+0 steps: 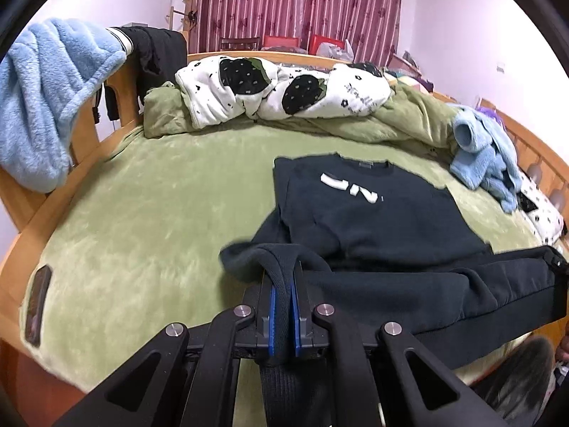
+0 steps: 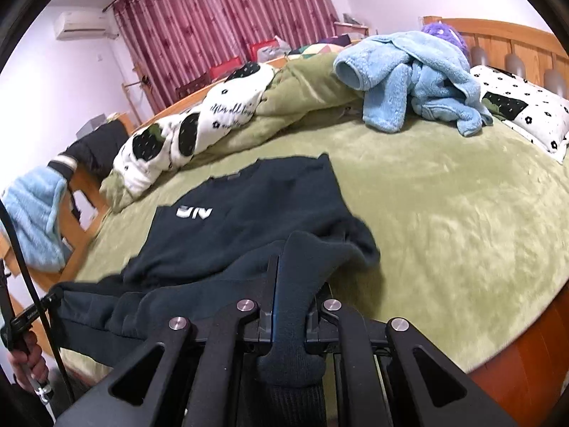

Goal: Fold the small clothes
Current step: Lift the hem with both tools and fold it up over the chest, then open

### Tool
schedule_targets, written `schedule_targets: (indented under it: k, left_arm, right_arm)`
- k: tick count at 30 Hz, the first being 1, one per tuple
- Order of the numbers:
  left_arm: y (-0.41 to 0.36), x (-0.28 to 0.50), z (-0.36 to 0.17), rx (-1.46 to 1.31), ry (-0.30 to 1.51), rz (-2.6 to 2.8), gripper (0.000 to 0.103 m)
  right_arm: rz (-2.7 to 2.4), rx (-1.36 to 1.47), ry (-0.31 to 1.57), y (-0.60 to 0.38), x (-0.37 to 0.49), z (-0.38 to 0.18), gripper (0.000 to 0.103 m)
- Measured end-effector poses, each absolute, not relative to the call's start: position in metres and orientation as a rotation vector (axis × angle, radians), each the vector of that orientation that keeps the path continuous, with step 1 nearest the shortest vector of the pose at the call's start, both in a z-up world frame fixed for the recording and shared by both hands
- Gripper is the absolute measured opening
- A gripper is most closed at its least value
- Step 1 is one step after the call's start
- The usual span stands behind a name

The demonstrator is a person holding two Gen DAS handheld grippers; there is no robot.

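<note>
A dark navy sweatshirt point(image 1: 377, 213) with white letters on its chest lies face up on the green bed cover point(image 1: 149, 213), collar towards the far side. Its near hem is lifted off the bed and stretched between both grippers. My left gripper point(image 1: 282, 284) is shut on the hem's left corner, with ribbed fabric pinched between the blue pads. In the right wrist view the same sweatshirt point(image 2: 249, 213) shows, and my right gripper point(image 2: 295, 284) is shut on the hem's right corner, which bunches over the fingers and hides their tips. The other gripper's tip point(image 1: 554, 261) appears at the right edge.
A white quilt with black patches point(image 1: 284, 89) and a rolled green blanket lie along the far side. Light blue fleece clothes point(image 2: 419, 82) sit near a patterned pillow point(image 2: 526, 114). Another blue fleece piece point(image 1: 46, 99) hangs over the wooden bed frame point(image 1: 21, 192). A person's hand point(image 2: 28, 359) shows lower left.
</note>
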State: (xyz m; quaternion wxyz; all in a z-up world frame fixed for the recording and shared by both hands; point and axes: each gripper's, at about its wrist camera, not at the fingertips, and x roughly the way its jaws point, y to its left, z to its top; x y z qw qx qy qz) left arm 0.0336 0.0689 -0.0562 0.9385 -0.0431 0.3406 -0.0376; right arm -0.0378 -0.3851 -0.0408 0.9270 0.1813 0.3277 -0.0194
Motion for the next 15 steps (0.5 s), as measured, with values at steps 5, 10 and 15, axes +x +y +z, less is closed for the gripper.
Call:
schedule_targets:
  k: [5,10,15]
  left_arm:
    - [0.066,0.08,-0.053,-0.106,0.665,-0.085,0.008]
    - [0.056,0.136,-0.059,-0.103,0.678,-0.08,0.008]
    - [0.045,0.182,-0.074,-0.093,0.711,-0.084,0.008]
  right_arm:
    - [-0.045,0.406,0.625,-0.398,0.01,-0.036,0.008]
    - [-0.067,0.41,0.62,-0.402,0.058,-0.039,0.008]
    - [-0.079,0.394,0.637,-0.407,0.103,-0.051,0.008]
